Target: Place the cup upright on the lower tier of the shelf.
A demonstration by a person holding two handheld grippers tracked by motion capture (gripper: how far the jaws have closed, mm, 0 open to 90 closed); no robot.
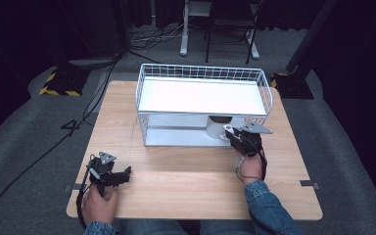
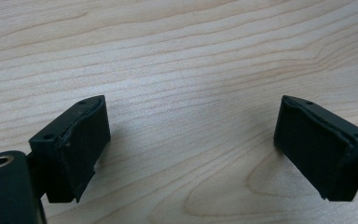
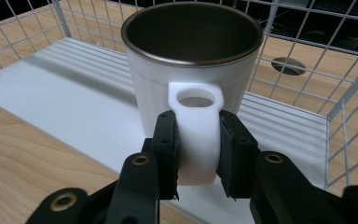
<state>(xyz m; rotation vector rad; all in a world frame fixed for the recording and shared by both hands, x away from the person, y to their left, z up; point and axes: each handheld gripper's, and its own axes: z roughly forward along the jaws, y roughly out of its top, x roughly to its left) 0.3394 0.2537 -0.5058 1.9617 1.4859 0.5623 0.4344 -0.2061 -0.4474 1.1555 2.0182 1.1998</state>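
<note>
Right gripper (image 3: 198, 154) is clamped on the white mug's (image 3: 191, 70) handle (image 3: 195, 135), mug upright on the lower shelf of the wire rack (image 1: 203, 73). Left gripper (image 2: 191, 140) idles wide open over the table (image 2: 177, 56). My worry: that narrow pinch lets the mug swivel and clip the wires.

The right tongs (image 1: 231, 133) meet a white mug (image 1: 217, 128) on the wire rack's (image 1: 201, 105) lower shelf.
</note>
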